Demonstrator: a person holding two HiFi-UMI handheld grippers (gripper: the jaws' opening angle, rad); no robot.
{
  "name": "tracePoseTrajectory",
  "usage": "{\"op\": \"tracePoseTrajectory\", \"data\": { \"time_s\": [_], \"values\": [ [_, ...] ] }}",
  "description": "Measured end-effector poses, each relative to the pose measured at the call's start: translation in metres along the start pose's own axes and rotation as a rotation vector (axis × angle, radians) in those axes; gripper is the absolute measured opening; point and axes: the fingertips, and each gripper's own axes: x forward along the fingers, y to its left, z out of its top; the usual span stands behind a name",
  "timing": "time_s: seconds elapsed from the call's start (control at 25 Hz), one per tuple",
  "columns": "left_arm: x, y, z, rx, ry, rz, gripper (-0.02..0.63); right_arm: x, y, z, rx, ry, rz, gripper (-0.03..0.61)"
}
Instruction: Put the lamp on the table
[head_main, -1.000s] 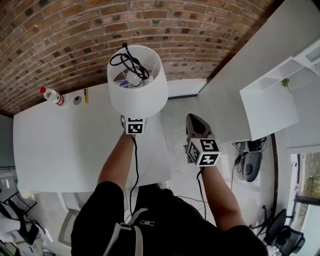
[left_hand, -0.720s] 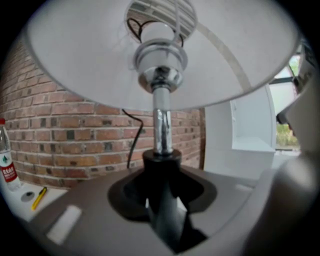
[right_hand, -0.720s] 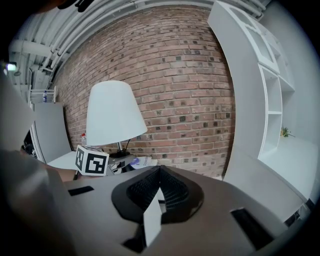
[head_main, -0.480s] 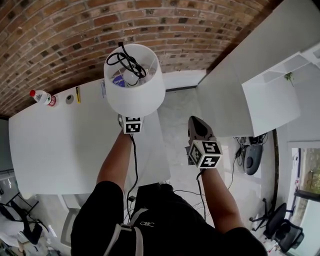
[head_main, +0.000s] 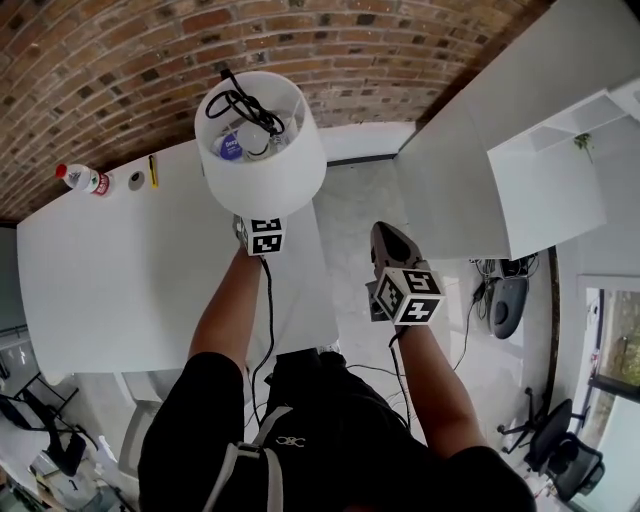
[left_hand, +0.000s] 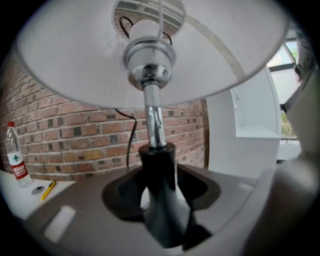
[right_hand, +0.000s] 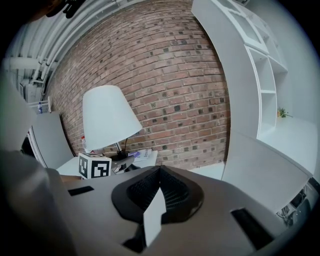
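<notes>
One lamp (head_main: 262, 140), one white table (head_main: 120, 270), that's the big stuff. Over at ten o'clock I count one water bottle (head_main: 80, 178), one small grey disc (head_main: 133, 181) and one slim yellow pen (head_main: 153, 171).

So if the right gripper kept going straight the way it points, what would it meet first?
Probably the brick wall: the right gripper points at bare brick, with the lamp off to its left. Nothing nearer shows in that line, though depth is unclear.
</notes>
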Motion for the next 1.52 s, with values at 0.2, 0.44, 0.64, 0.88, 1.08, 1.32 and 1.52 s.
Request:
{"op": "tracePoseTrajectory", "data": {
  "time_s": [0.2,0.44,0.64,0.88,1.08,1.32,1.52],
  "values": [
    [-0.034,-0.006,-0.024,-0.013,0.093,0.02,0.229,-0.011,0.007,0.001,-0.052,-0.006,0.017,-0.002],
    [-0.11,-0.014,-0.027,-0.068,0.167,0.058,0.056,-0.02,0.05,-0.007,-0.159,-0.015,0.08,-0.002],
    [-0.169,-0.022,0.003,-0.122,0.168,0.094,0.0,-0.034,0.093,0.003,-0.176,-0.043,0.172,-0.002],
    [-0.222,-0.026,0.06,-0.126,0.149,0.131,0.0,-0.053,0.13,0.025,-0.172,-0.071,0.247,-0.002],
    [-0.26,-0.033,0.095,-0.164,0.155,0.148,0.0,-0.074,0.151,0.043,-0.185,-0.111,0.253,-0.002],
    [-0.282,-0.031,0.122,-0.152,0.136,0.156,0.0,-0.09,0.176,0.058,-0.196,-0.16,0.292,-0.002],
    [-0.287,-0.03,0.126,-0.151,0.131,0.157,0.0,-0.093,0.181,0.061,-0.202,-0.166,0.296,-0.002]
  ]
}}
